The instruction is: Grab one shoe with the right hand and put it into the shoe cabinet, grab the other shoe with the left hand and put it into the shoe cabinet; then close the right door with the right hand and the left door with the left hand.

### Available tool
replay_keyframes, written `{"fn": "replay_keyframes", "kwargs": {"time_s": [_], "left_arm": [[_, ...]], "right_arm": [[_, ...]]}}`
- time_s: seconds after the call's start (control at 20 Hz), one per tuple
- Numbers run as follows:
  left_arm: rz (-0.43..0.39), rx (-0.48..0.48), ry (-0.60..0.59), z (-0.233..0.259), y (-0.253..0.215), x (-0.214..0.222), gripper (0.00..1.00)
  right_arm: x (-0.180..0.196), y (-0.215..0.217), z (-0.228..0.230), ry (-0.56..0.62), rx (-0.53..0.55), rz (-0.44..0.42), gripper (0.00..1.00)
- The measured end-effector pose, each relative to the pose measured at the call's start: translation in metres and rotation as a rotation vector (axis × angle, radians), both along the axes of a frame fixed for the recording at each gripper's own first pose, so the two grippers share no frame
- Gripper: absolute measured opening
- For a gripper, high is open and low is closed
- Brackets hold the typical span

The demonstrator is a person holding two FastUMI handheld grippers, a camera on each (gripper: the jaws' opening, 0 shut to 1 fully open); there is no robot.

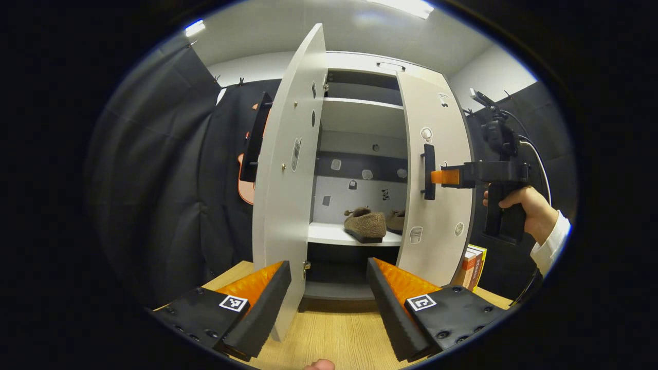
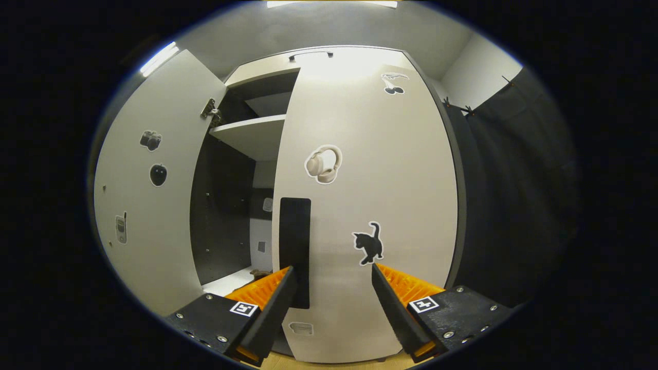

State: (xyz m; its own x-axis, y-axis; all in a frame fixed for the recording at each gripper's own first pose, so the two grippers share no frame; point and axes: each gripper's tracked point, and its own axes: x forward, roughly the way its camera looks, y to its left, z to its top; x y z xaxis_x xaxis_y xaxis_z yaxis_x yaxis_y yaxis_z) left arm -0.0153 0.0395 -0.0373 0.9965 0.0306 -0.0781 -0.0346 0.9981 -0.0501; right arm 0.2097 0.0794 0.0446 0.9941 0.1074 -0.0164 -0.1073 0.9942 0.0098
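The white shoe cabinet (image 1: 360, 59) stands on a wooden table. Two brown shoes lie side by side on its lower shelf, one (image 1: 366, 224) in plain sight and the other (image 1: 397, 221) half hidden by the right door (image 1: 437, 205). The right door stands nearly closed, and my right gripper (image 1: 444, 177) touches its black handle (image 1: 428, 172). In the right gripper view that gripper (image 2: 331, 268) is open against the door face (image 2: 370, 154), its left finger beside the handle (image 2: 295, 241). The left door (image 1: 288, 169) stands wide open. My left gripper (image 1: 328, 264) is open and holds nothing, low in front of the cabinet.
Books (image 1: 474, 267) stand on the wooden table (image 1: 334, 334) just right of the cabinet. A hand in a white sleeve (image 1: 532, 213) holds the right gripper. Black cloth walls close in on both sides. An upper shelf (image 1: 360, 105) sits above the shoes.
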Motion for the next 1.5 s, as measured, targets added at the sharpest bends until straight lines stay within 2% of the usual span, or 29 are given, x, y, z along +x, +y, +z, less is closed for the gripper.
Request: {"fn": "replay_keyframes", "kwargs": {"time_s": [0.05, 0.15, 0.25, 0.45, 0.5, 0.55, 0.7, 0.75, 0.8, 0.85, 0.95, 1.0, 1.15, 1.25, 1.35, 1.5], "left_arm": [[0.002, -0.005, -0.001, 0.0, 0.002, -0.001, 0.94], [0.012, -0.015, -0.003, 0.003, 0.007, -0.002, 0.99], [0.028, -0.024, -0.01, 0.008, 0.014, -0.005, 0.97], [0.103, -0.051, -0.029, 0.02, 0.046, -0.016, 0.97], [0.119, -0.066, -0.027, 0.022, 0.055, -0.018, 0.94], [0.137, -0.076, -0.028, 0.026, 0.065, -0.02, 0.96], [0.212, -0.054, -0.043, 0.041, 0.107, -0.024, 0.99], [0.226, -0.039, -0.056, 0.049, 0.118, -0.022, 0.94], [0.246, -0.019, -0.065, 0.057, 0.132, -0.019, 0.99], [0.263, -0.002, -0.072, 0.063, 0.146, -0.015, 0.96], [0.282, 0.013, -0.094, 0.081, 0.166, -0.002, 0.99], [0.283, 0.014, -0.11, 0.09, 0.173, 0.005, 0.96], [0.271, 0.021, -0.128, 0.109, 0.185, 0.03, 0.99], [0.262, 0.045, -0.149, 0.118, 0.189, 0.044, 0.96], [0.259, 0.072, -0.148, 0.118, 0.191, 0.058, 0.99], [0.222, 0.095, -0.143, 0.114, 0.182, 0.065, 0.94]], "right_arm": [[0.001, 0.0, 0.0, 0.0, 0.004, -0.001, 0.91], [0.002, 0.0, -0.002, 0.003, 0.011, 0.002, 0.91], [0.002, -0.002, -0.002, 0.009, 0.024, 0.001, 0.91], [-0.012, -0.01, -0.006, 0.021, 0.058, -0.007, 0.92], [-0.019, -0.012, -0.009, 0.022, 0.056, -0.008, 0.92], [-0.026, -0.015, -0.01, 0.016, 0.044, -0.012, 0.92], [-0.039, -0.025, -0.01, -0.022, -0.02, -0.031, 0.92], [-0.043, -0.028, -0.009, -0.035, -0.027, -0.035, 0.92], [-0.047, -0.03, -0.009, -0.044, -0.025, -0.035, 0.92], [-0.051, -0.033, -0.01, -0.042, -0.021, -0.039, 0.92], [-0.06, -0.042, -0.01, -0.037, -0.021, -0.057, 0.93], [-0.065, -0.046, -0.008, -0.041, -0.021, -0.066, 0.93], [-0.074, -0.052, -0.006, -0.033, -0.015, -0.079, 0.93], [-0.081, -0.055, -0.007, -0.025, -0.012, -0.081, 0.94], [-0.084, -0.057, -0.012, -0.01, -0.011, -0.084, 0.93], [-0.088, -0.062, -0.016, 0.006, -0.023, -0.091, 0.93]]}}
